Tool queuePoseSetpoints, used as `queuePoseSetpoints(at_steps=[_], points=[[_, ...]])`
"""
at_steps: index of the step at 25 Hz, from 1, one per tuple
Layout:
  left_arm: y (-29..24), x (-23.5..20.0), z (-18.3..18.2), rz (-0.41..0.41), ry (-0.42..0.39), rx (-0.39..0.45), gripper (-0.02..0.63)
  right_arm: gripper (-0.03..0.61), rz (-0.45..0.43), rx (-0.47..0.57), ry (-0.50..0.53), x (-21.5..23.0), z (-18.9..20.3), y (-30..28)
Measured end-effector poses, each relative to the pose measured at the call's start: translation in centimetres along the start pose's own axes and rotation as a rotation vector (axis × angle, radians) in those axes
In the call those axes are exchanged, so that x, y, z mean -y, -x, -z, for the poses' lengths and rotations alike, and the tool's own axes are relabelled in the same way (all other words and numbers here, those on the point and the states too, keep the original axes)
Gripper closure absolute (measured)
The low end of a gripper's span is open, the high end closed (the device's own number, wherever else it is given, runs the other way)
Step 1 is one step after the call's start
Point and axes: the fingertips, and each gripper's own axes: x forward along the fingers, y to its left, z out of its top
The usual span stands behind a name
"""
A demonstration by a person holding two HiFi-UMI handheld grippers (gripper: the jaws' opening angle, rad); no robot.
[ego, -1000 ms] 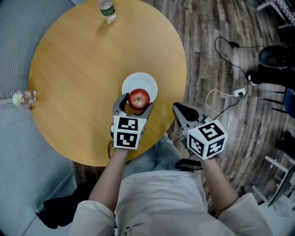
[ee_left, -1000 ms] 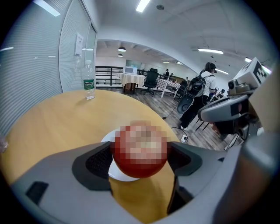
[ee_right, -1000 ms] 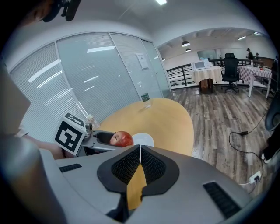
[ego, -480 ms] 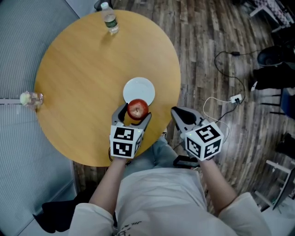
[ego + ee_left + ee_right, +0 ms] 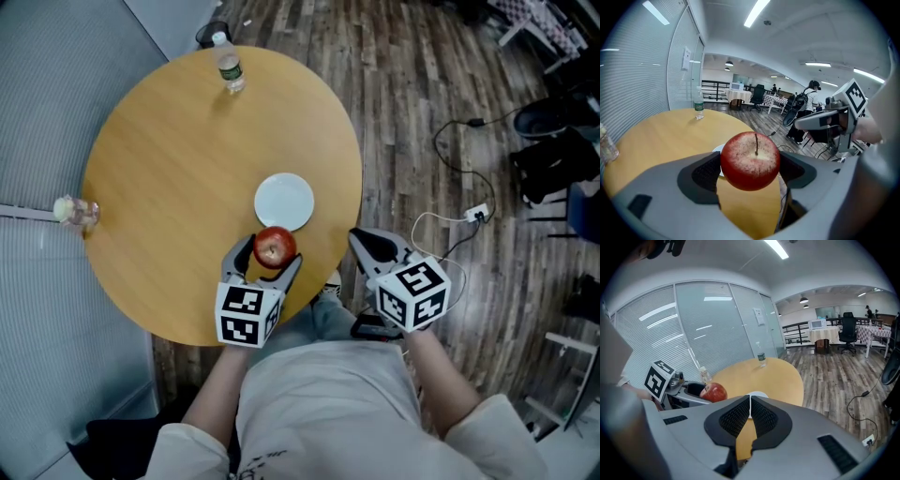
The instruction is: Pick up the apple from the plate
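A red apple (image 5: 275, 247) with its stem up sits clamped between the jaws of my left gripper (image 5: 267, 255), lifted off the white plate (image 5: 284, 202) and held nearer the table's front edge. In the left gripper view the apple (image 5: 750, 161) fills the space between both pads, above the wooden table (image 5: 656, 140). The plate is bare. My right gripper (image 5: 367, 246) hangs off the table's right side, its jaws pressed together on nothing. From the right gripper view the apple (image 5: 713, 392) and the left gripper show at the left, with the plate (image 5: 758, 394) just past my right gripper (image 5: 750, 416).
The round wooden table (image 5: 178, 159) carries a water bottle (image 5: 228, 67) at its far edge and a small clear jar (image 5: 73, 212) at the left edge. White cables (image 5: 441, 220) lie on the wood floor to the right. Glass walls with blinds stand left.
The left gripper has drawn back from the plate with the apple in it, toward the table's front edge. The plate now lies bare. The right gripper has kept its place.
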Motion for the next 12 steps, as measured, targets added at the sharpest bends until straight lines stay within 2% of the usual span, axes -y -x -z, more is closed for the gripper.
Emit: queuePoseSetpoints(at_steps=[12], points=[[3.0,1.2,-1.7,0.004,0.015,0.073,0.224,0.548,-0.010,0.048,0.023,-1.3,-1.9,1.2]])
